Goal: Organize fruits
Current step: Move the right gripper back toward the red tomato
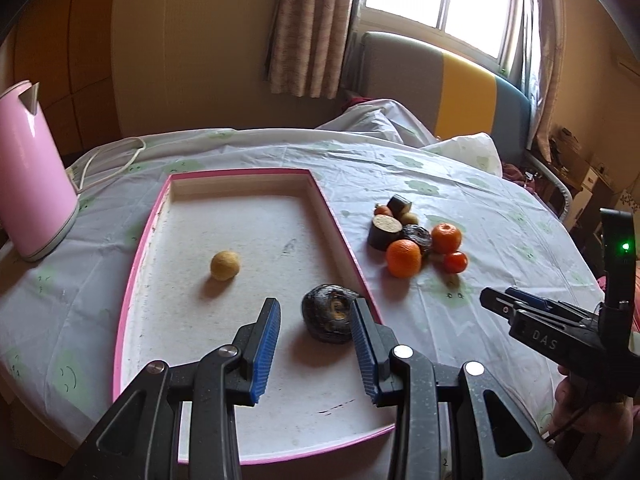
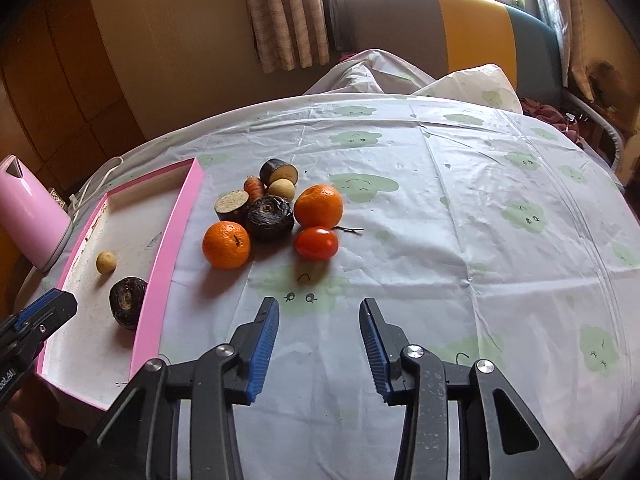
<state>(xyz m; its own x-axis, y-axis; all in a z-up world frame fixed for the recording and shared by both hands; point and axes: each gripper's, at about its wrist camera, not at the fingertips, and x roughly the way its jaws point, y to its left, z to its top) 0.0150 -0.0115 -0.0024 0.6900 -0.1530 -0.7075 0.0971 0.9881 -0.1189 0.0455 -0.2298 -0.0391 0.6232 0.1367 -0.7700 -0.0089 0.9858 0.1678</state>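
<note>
The worktop (image 2: 460, 208) is covered by a white cloth printed with green clouds. On it are set a pink-rimmed tray (image 1: 344, 236), a pink kettle (image 1: 32, 184) to the tray's left, and a touching cluster of fruits (image 2: 276, 212) just right of the tray.

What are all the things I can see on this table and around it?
Tray: one, pink rim, left on the table.
Small yellow fruit: one, in the tray.
Dark wrinkled fruit: one, in the tray near its right wall.
Oranges: two, in the pile right of the tray.
Tomato: one, red, front of the pile.
Kettle: one, pink, left of the tray.
Tablecloth: white with green clouds.
Left gripper: open, above the tray.
Right gripper: open, above the cloth.
</note>
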